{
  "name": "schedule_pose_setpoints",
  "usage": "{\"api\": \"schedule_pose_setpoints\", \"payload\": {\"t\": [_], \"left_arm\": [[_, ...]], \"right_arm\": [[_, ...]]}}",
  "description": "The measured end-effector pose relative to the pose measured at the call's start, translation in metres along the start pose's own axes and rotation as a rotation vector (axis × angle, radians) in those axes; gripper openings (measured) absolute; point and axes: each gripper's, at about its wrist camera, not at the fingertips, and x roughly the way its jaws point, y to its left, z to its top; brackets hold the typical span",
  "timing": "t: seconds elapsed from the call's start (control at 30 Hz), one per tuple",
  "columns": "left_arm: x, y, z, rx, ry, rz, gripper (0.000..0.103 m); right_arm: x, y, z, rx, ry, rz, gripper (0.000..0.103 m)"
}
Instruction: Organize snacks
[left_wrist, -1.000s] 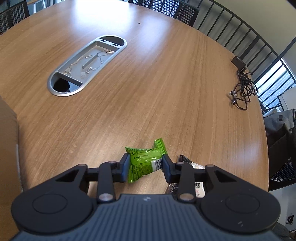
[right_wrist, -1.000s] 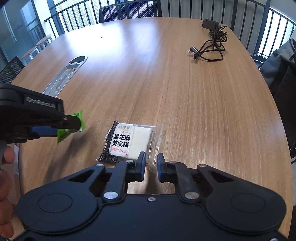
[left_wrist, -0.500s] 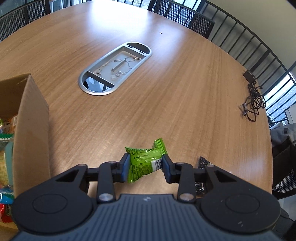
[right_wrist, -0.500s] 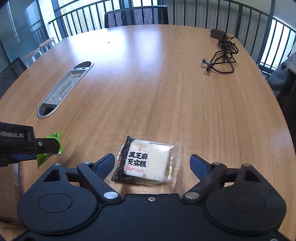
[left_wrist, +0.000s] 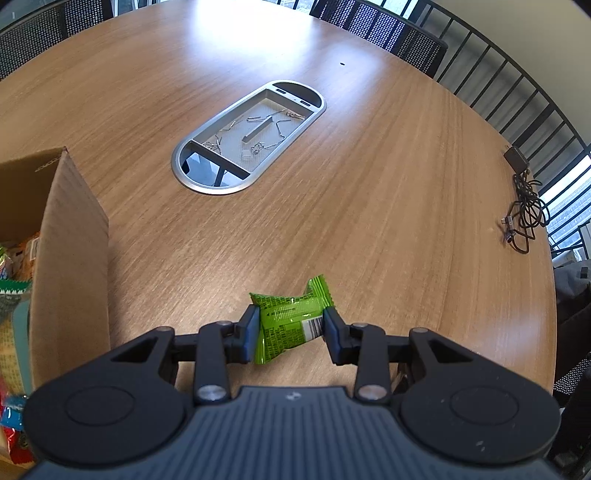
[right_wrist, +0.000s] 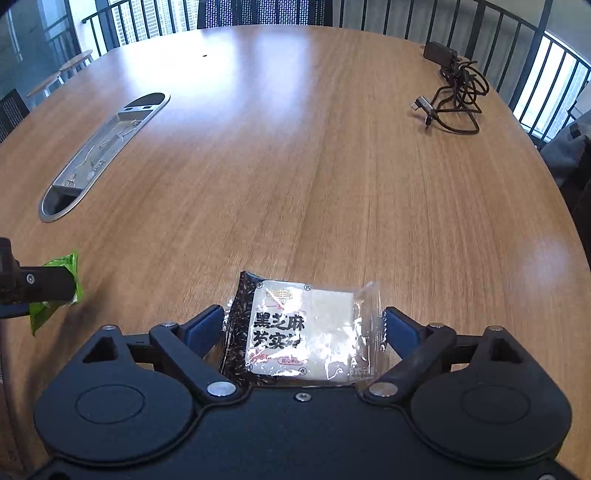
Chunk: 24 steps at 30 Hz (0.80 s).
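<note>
The left gripper (left_wrist: 290, 328) is clamped on the green snack packet (left_wrist: 291, 321), lifted clear of the wooden table (left_wrist: 369, 221), and the cardboard box (left_wrist: 70, 258) sits just to its left with other wrappers showing inside, so that looks like the drop-off. Over on the other side, the right gripper (right_wrist: 304, 328) has just been opening its jaws wide and is now spread with the clear-wrapped sesame cake packet (right_wrist: 303, 328) lying flat on the table between the pads; the pads look just beside the wrapper's crinkled edges, and I read no squeeze yet. To do this pick well, I'd say bring the fingers low so they catch the cake block itself and not only the loose film, then close squarely across it. That packet is close to square, its dark seeded strip on the side nearer the box, its printed characters upright toward the camera, and its slightly longer run lies across the jaws from pad to pad. The green packet's long axis also runs pad to pad but tilted, one crimped end kicked up away from the box, the other drooping box-side. For the left, clear the box wall before letting go. The cable bundle (right_wrist: 450, 99) lies well apart from the box, at the far edge.
</note>
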Motion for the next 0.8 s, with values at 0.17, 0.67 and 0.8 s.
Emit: {"api": "schedule_pose_setpoints", "payload": {"t": [0.17, 0.67, 0.8], "left_arm": [[0.0, -0.004, -0.001, -0.003, 0.0, -0.008, 0.036], [-0.038, -0.01, -0.019, -0.004, -0.044, -0.026, 0.036], [-0.055, -0.009, -0.027, -0.012, -0.065, -0.031, 0.036]], "right_arm": [[-0.009, 0.003, -0.001, -0.045, -0.009, 0.013, 0.06], [-0.05, -0.013, -0.009, -0.042, -0.044, 0.053, 0.052], [-0.068, -0.014, -0.011, -0.047, -0.063, 0.083, 0.052]]}}
